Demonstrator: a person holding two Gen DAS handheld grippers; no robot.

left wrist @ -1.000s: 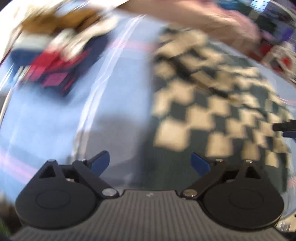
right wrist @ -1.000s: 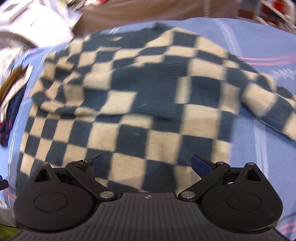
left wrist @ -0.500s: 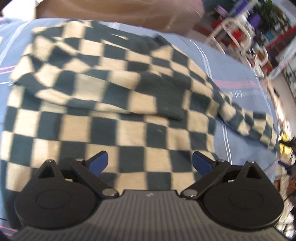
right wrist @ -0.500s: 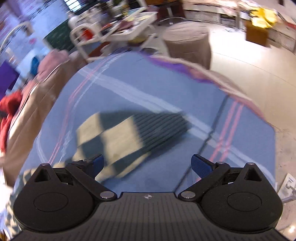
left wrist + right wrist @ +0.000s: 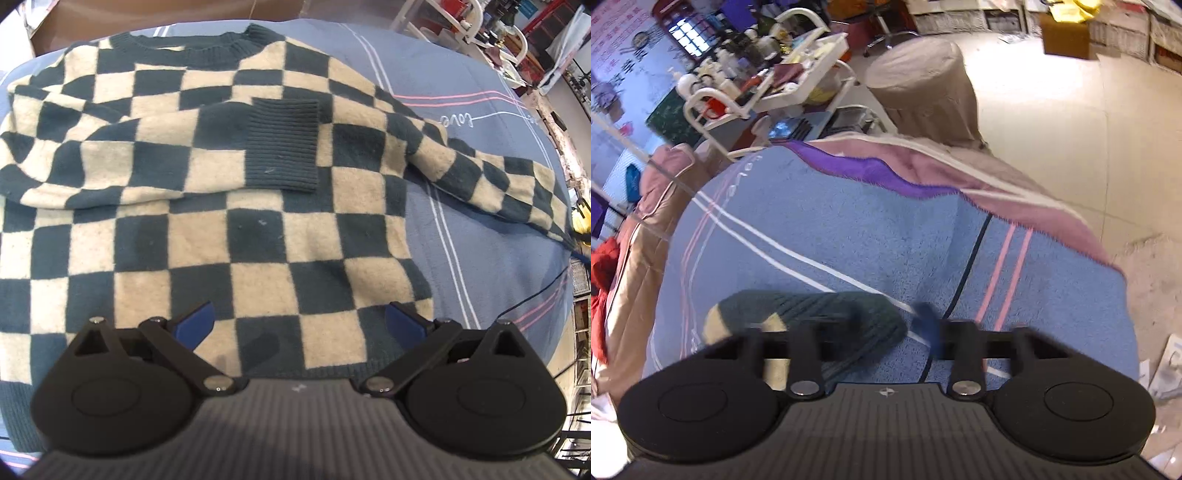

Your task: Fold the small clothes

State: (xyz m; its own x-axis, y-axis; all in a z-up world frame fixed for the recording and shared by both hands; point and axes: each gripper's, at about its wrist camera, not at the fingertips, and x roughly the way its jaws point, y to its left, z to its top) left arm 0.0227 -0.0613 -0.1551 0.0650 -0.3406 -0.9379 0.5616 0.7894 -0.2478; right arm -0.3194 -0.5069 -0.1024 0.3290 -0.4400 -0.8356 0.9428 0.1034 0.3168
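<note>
- Right wrist view: your right gripper [image 5: 886,325] has its jaws closing around the dark ribbed cuff [image 5: 820,306] of the outstretched sleeve; blur hides whether they grip, so a shallow bite could slip off.
- Left gripper [image 5: 299,325]: jaws released, hovering over the checked sweater [image 5: 207,236] lying flat on the blue bedspread [image 5: 480,258].
- Unpinned, the body may drag when you pull.

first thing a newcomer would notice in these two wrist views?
The checkered sweater fills the left wrist view, spread on the blue blanket with one sleeve folded across its chest and the other trailing right; the left gripper hangs open above its hem. In the right wrist view, the right gripper is at that trailing sleeve's ribbed cuff, its fingertips blurred, with a cluttered room behind.
</note>
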